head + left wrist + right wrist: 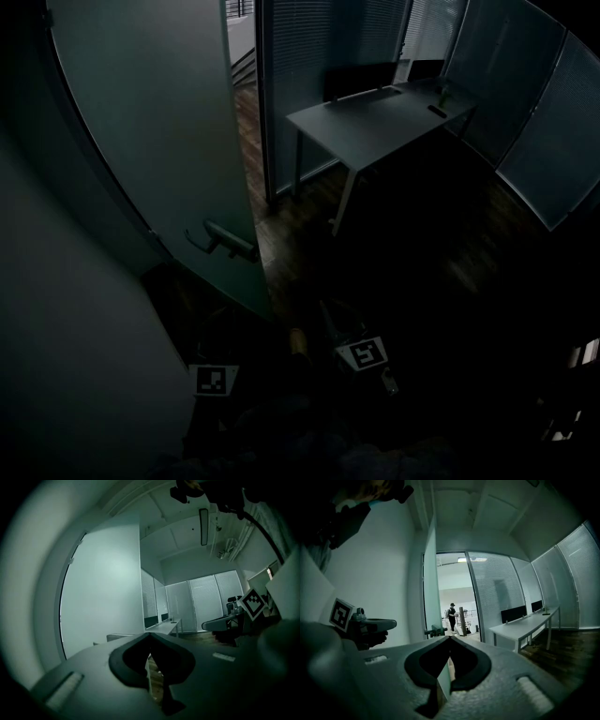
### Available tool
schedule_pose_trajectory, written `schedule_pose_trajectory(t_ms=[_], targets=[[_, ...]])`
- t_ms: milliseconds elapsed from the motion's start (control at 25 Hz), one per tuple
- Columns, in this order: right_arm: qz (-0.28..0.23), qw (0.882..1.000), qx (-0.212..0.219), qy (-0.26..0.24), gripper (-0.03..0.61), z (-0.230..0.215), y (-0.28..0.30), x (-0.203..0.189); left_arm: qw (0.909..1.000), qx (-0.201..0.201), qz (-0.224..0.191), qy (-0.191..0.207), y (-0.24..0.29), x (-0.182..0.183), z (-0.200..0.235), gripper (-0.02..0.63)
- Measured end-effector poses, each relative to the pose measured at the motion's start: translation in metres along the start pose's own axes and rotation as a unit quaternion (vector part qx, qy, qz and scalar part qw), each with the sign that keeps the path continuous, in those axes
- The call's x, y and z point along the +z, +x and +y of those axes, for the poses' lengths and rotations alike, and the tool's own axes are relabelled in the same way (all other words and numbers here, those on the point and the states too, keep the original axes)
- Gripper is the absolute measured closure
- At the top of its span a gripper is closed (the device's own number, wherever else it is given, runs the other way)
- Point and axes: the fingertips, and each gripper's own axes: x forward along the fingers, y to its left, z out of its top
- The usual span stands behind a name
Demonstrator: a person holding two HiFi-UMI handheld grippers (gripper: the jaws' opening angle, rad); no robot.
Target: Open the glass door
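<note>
Glass door (150,122) is swung open into the room, and its lever handle (225,242) sticks out near the free edge, clear of both grippers. The left gripper (149,635) has its jaws pinched fully together with nothing in them. Same deal for the right gripper (450,638). A white desk (375,122) stands further in, by the blinds.
</note>
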Motion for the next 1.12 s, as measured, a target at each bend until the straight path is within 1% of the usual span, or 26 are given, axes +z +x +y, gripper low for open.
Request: schedule_pose_trajectory(t_ms=[160, 320, 440, 560, 800, 960, 1120], targets=[[0.001, 1.000, 0.000, 0.005, 0.577, 0.002, -0.002, -0.001, 0.9999, -0.006, -0.008, -0.011, 0.000, 0.004, -0.005, 0.611], [-0.003, 1.000, -0.007, 0.011, 0.577, -0.003, -0.002, -0.003, 0.9998, -0.018, -0.004, -0.002, 0.006, 0.000, -0.010, 0.611], [-0.001, 1.000, -0.009, 0.008, 0.577, -0.006, -0.003, -0.001, 0.9997, -0.025, -0.006, -0.004, 0.009, 0.006, -0.015, 0.611], [-0.001, 1.000, -0.012, 0.011, 0.577, -0.009, -0.005, 0.001, 0.9996, -0.026, -0.009, -0.005, 0.011, 0.010, -0.015, 0.611], [0.003, 1.000, -0.011, 0.009, 0.577, -0.009, -0.004, 0.001, 0.9996, -0.028, -0.002, 0.002, 0.011, 0.009, -0.015, 0.611], [0.001, 1.000, -0.011, 0.011, 0.577, -0.007, -0.004, 0.000, 0.9997, -0.025, -0.005, -0.003, 0.010, 0.008, -0.014, 0.611], [0.001, 1.000, -0.011, 0.010, 0.577, -0.006, -0.004, -0.001, 0.9996, -0.025, -0.008, 0.011, 0.008, 0.008, -0.015, 0.611]])
